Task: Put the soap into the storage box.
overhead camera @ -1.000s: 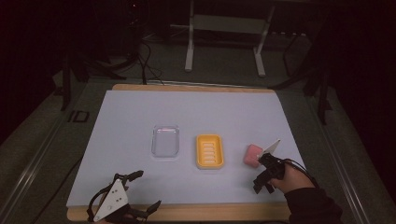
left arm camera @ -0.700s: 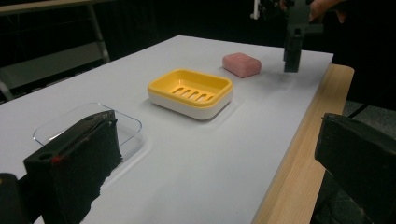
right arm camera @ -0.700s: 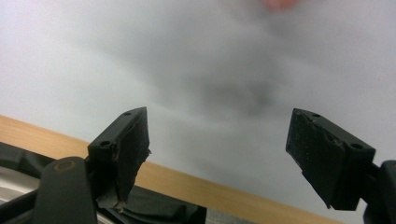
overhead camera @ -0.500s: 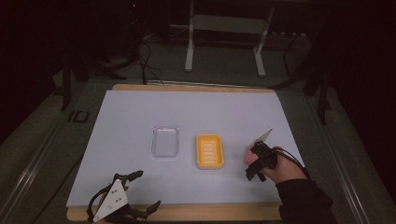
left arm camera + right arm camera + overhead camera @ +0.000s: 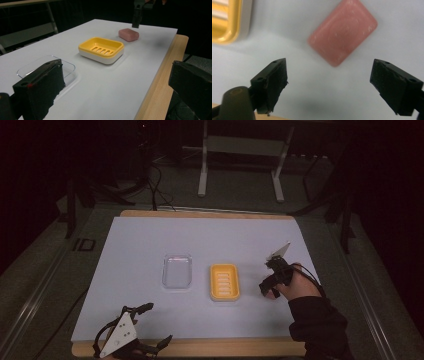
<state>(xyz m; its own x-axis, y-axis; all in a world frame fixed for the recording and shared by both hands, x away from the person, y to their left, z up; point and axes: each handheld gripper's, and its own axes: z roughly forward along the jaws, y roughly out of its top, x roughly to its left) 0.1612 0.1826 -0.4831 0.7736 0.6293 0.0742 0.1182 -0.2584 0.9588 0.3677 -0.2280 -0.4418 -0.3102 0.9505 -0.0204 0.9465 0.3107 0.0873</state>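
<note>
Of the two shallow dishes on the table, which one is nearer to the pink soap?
The yellow slotted soap dish is nearer; the pink soap lies just beyond it, while the clear dish sits on its far side.

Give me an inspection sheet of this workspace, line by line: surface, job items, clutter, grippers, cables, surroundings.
Surface: pale sheet covering a wooden table.
Job's things: pink rectangular soap bar lying flat on the sheet, beside the yellow slotted plastic soap dish; dish holds nothing.
Clutter: clear shallow plastic tray left of the dish.
Grippers: right gripper open, above the soap bar, not touching it; left gripper open at the table's near edge, holding nothing.
Cables: black cable trailing from the right gripper; loose cables on the floor beyond the table.
Surroundings: dark room, grey metal stand behind the table.
</note>
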